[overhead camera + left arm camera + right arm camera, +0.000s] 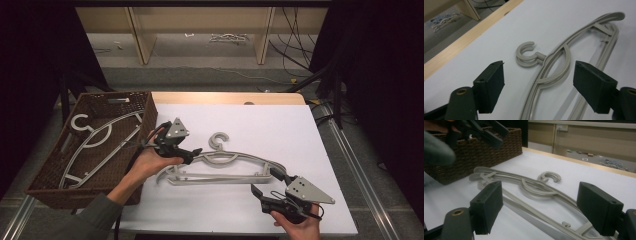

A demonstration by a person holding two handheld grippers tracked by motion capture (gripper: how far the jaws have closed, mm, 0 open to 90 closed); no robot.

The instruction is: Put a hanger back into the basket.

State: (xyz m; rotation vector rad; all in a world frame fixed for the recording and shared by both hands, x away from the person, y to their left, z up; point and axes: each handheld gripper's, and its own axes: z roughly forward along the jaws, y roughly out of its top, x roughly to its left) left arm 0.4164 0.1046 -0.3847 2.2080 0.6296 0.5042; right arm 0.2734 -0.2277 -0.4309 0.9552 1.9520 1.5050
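Presently: left gripper (192,152), jaws wide and gripping nothing, poised over the grey plastic hangers (225,165) stacked mid-table on the white sheet (260,125). Right gripper (267,182), jaws likewise wide, at their right end. Wicker basket (50,175), left edge, holds another hanger (95,140).

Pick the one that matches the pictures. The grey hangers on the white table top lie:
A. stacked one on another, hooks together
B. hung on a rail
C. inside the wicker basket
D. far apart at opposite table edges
A: the grey hangers lie flat on the white table top, one on top of another with doubled hooks, beside the wicker basket, not in it.
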